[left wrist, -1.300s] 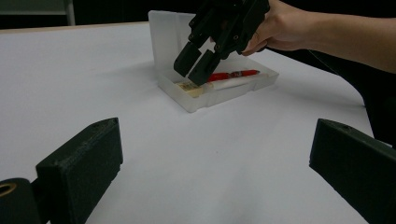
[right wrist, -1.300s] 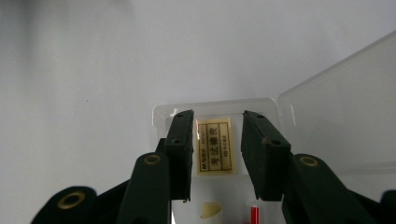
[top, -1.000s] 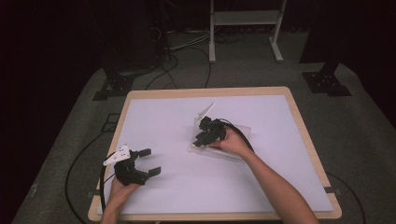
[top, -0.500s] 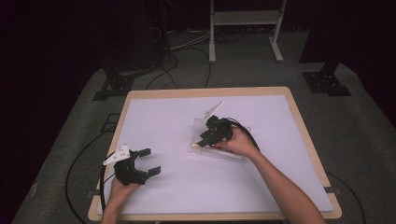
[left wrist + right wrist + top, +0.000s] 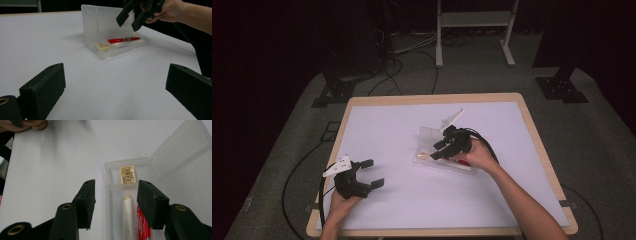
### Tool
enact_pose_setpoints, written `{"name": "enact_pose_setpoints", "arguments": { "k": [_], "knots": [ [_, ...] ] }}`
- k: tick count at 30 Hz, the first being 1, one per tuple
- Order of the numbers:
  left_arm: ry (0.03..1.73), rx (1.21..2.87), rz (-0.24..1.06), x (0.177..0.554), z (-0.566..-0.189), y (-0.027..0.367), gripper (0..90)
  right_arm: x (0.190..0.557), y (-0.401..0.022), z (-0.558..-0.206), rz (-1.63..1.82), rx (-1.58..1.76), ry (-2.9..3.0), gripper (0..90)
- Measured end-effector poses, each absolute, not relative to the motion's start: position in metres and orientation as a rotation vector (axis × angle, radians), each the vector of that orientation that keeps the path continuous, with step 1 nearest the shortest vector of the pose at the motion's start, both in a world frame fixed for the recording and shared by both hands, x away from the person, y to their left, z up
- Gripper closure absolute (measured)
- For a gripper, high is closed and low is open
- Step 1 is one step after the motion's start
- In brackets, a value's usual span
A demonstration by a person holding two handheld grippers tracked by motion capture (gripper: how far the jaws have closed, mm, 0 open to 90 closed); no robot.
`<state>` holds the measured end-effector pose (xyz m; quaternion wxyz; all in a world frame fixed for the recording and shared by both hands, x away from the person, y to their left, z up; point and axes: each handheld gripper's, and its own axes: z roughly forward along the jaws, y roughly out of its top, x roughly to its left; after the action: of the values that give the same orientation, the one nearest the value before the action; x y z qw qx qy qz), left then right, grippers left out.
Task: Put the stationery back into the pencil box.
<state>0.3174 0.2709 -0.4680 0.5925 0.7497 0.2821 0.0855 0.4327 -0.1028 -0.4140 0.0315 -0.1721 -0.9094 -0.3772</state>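
Note:
A clear plastic pencil case [image 5: 452,166] lies open at mid-table with its lid [image 5: 430,135] standing up. Inside are a red pen [image 5: 123,39], a white pen [image 5: 128,44] and a small labelled eraser [image 5: 102,46]. My right gripper [image 5: 438,150] hovers just above the case; its jaws have just been opening and nothing is between them. In the right gripper view the right gripper [image 5: 116,183] looks down on the eraser [image 5: 127,174] and the white pen [image 5: 127,217]. My left gripper [image 5: 373,173] rests open and empty at the near left of the table.
The white table [image 5: 412,215] has a wooden rim. Cables trail from both grippers. Dark stands [image 5: 562,90] and a white frame [image 5: 474,20] stand on the floor beyond the far edge.
The right gripper has drifted a little to the right and up over the case, and its jaws stand wider apart. The left gripper has stayed put.

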Motion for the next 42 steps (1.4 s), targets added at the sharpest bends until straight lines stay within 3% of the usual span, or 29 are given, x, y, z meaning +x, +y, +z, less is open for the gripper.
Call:
{"name": "enact_pose_setpoints", "arguments": {
  "k": [42],
  "knots": [
    [0.655,1.747,0.203,0.318,-0.468,0.270,2.1,0.416,-0.150,-0.415,-1.186,-0.593,-2.752,38.1]
  ]
}}
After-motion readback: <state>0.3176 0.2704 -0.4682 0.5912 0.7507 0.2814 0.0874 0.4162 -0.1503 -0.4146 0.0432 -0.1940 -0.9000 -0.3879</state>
